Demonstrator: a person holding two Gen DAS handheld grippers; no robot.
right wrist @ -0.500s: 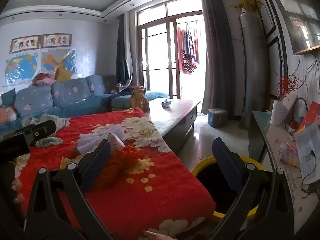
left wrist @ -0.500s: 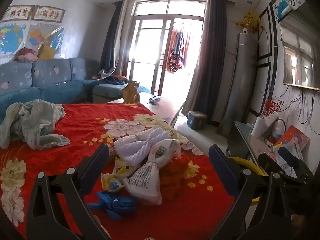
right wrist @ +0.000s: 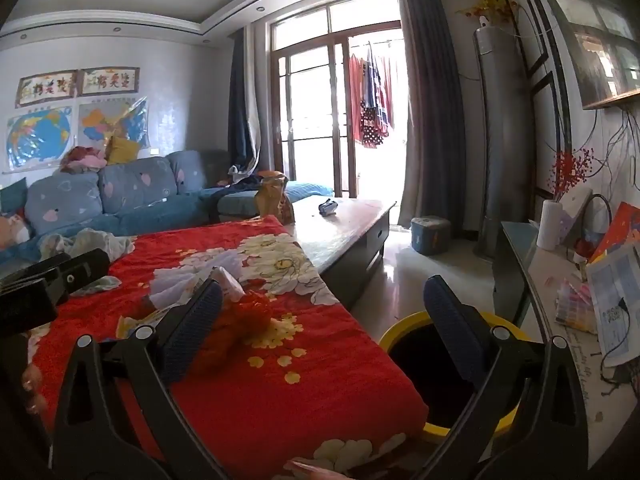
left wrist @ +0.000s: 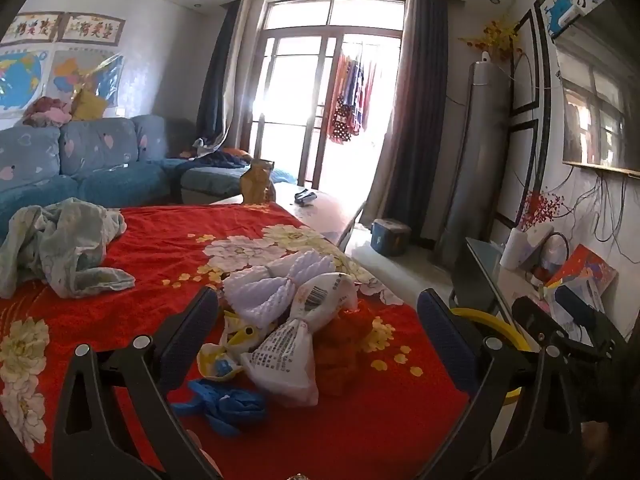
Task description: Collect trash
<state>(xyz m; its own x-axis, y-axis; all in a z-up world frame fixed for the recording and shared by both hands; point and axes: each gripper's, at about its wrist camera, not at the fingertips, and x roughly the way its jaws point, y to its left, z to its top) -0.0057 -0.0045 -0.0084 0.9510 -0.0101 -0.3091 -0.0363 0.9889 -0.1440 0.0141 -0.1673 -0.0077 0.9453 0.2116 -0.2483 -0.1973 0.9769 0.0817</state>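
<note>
Where red cloth (left wrist: 160, 240) spreads, white bag (left wrist: 288, 356) lengthwise toward window.

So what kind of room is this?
Most likely a living room in someone's home. There's a blue sofa along the wall, a long coffee table partly under a red flowered cloth, and tall glass doors with curtains.

A blue sofa (left wrist: 100, 164) stands under wall maps (right wrist: 40, 140), a crumpled pale cloth (left wrist: 60, 244) lies on the red floral blanket (left wrist: 168, 240), and laundry (left wrist: 352, 100) hangs beyond the glass door (left wrist: 296, 112) between dark curtains (left wrist: 416, 120).
</note>
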